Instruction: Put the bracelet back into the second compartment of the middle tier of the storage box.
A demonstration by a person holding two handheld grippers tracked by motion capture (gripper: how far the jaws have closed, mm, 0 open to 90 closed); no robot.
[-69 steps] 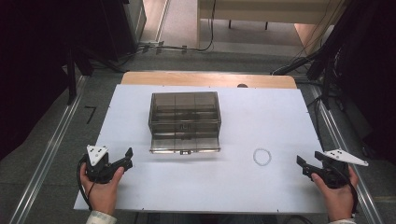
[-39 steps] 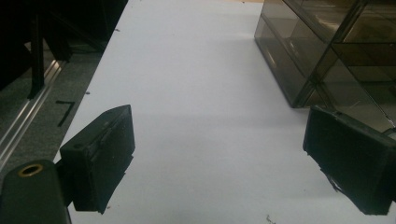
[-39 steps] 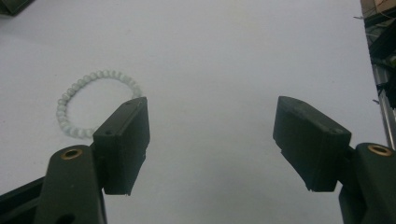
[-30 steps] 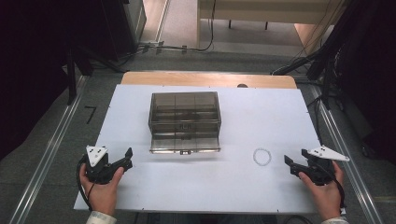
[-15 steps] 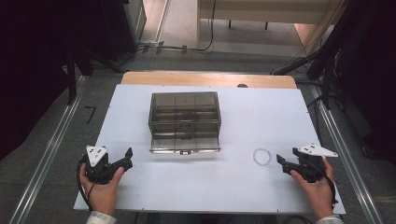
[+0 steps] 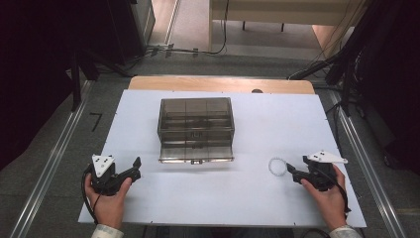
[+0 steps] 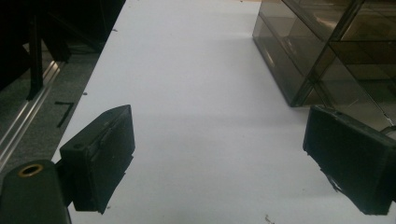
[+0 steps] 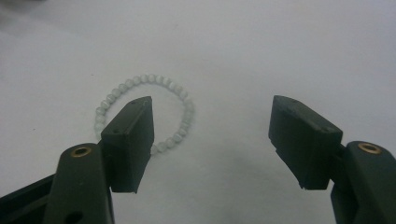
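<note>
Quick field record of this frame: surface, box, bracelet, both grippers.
surface: white table top
box: smoky clear drawer box, bottom drawer pulled out
bracelet: pale bead bracelet, flat on the table, right of the box
right gripper: open, beside the bracelet, jaws closing slightly, nothing gripped
left gripper: open, empty, left of the box

White table [image 6: 148, 208], drawer box [image 6: 196, 130], bead bracelet [image 6: 278, 166]

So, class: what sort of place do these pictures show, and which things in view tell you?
Probably a lab or workshop recording bench, not a home: a bare white tabletop on a framed stand, cables across the floor behind, and a smoky plastic drawer box laid out as a prop.
</note>
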